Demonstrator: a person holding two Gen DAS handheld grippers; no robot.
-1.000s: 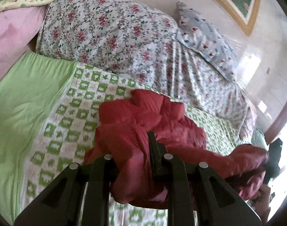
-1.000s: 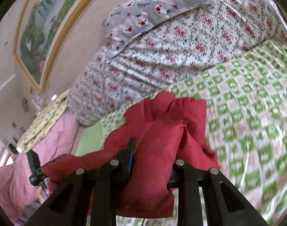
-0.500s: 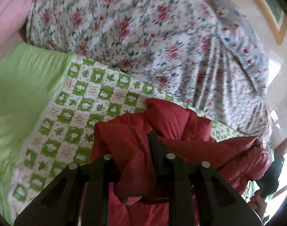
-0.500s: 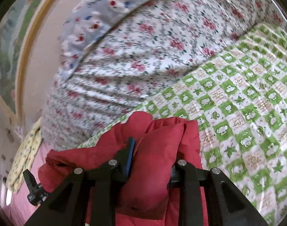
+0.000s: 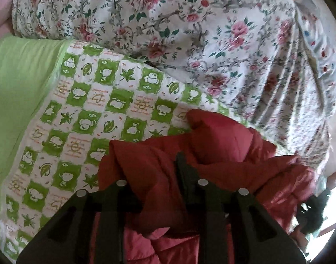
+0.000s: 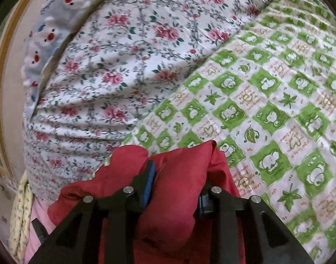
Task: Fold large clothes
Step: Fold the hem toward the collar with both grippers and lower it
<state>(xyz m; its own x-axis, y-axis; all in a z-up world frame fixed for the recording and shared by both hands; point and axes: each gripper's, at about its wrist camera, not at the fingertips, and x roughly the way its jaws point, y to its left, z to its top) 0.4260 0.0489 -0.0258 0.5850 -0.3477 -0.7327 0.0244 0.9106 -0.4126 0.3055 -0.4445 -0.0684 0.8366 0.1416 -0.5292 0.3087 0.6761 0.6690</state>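
One red jacket [image 5: 214,154], puffy and bunched, lies on the checked sheet [image 5: 97,110] at the near edge of the bed. Two grippers, both fastened on it.

Left gripper [image 5: 159,176]: fingers clamped on a thick fold of jacket. The cloth bulges up between them and hides most of one finger. The rest of the jacket trails off to the right of that view, toward a dark blurred shape I cannot make out.

Right gripper [image 6: 176,180]: fingers [image 6: 149,180] with blue pads pinched on another wad of the jacket [image 6: 174,176], which fills the gap between them.

No containers in sight.

Beyond the jacket: one green-and-white checked sheet [image 6: 267,101], with a plain green sheet [image 5: 18,83] beside it. Farther back, one floral duvet [image 5: 190,33] heaped against the sheet. One grey-blue pillow [image 6: 51,28] rests on the duvet [image 6: 124,55]. One yellow patterned cloth [image 6: 21,209] at the far left edge.
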